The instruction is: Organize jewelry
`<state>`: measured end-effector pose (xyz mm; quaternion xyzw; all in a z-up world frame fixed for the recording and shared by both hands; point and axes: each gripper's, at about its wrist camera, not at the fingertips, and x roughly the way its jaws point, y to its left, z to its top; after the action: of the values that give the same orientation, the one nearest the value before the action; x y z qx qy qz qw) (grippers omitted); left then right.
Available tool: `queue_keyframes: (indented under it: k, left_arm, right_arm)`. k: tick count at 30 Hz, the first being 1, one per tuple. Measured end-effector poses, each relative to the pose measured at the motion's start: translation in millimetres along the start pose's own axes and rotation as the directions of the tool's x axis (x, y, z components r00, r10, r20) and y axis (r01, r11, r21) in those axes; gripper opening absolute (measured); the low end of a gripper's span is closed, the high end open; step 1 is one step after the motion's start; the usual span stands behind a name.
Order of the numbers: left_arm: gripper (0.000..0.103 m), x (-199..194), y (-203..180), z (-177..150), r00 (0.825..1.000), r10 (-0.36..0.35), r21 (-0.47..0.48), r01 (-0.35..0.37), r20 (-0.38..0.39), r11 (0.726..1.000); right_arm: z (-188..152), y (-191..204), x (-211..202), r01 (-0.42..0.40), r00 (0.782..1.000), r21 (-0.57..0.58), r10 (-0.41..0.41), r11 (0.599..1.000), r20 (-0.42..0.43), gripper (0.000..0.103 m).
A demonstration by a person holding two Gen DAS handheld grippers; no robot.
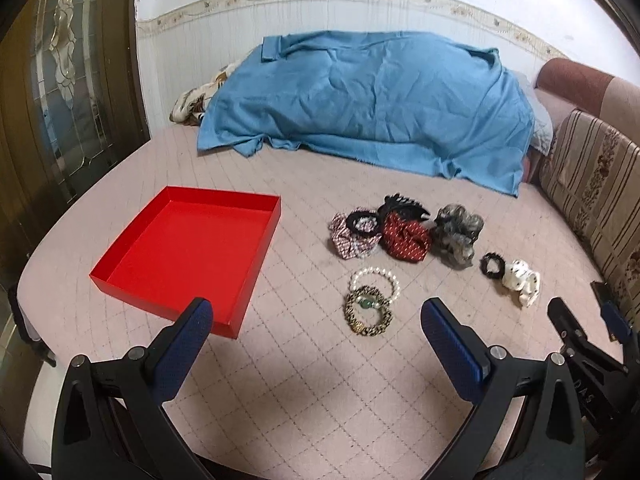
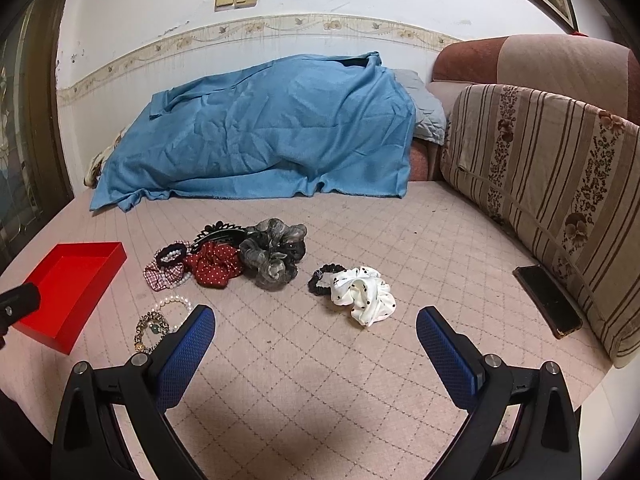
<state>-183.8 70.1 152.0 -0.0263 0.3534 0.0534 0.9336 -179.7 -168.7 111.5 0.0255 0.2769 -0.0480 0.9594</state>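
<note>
A quilted pink bed (image 1: 304, 380) fills most of the room, and everything lies on it. At its far side a big blue cloth (image 1: 372, 100) is draped over a heap against the wall, and a striped, flowered cushion (image 2: 552, 184) leans along the right edge, with a dark phone (image 2: 548, 300) lying flat just beside it.

On the left sits the red tray (image 1: 188, 256), shallow and with nothing in it, well apart from the jewelry. The hair pieces are clustered near the middle of the bed: a grey scrunchie (image 2: 274, 252), a red dotted scrunchie (image 2: 214, 266) touching it, a pink checked scrunchie (image 2: 162, 274) with a black hair tie (image 2: 172, 254) on top, and a black claw clip (image 1: 404, 206) behind them. To the right, a white dotted scrunchie (image 2: 362, 292) lies touching a small black scrunchie (image 2: 322, 278). Nearest me, a pearl bracelet (image 1: 376, 280) overlaps a gold-and-black bracelet (image 1: 368, 314) with a green stone.

The left gripper (image 1: 316, 320) hangs above the bed, its blue-padded fingers (image 1: 190, 328) spread wide and holding nothing, the bracelets lying between them and just ahead. The right gripper (image 2: 316, 332) hovers likewise, fingers (image 2: 446, 344) released, empty, near the white scrunchie.
</note>
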Motion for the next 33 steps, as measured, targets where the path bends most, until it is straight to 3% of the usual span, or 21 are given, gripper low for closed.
queue_keyframes:
  k: [13,33]
  left_arm:
    - [0.103,12.2,-9.8,-3.9,1.0,0.02,0.066,-0.018,-0.02,0.998]
    - [0.103,21.1,-10.4,-9.4,0.999,0.01,0.066,-0.007,-0.049,0.998]
  right_arm:
    - [-6.0,-1.0,16.2,-0.006,0.999,0.005,0.006,1.0,-0.051,0.102]
    - [-8.6,-3.8,21.7,-0.001,0.998,0.013,0.002,1.0,-0.065,0.102]
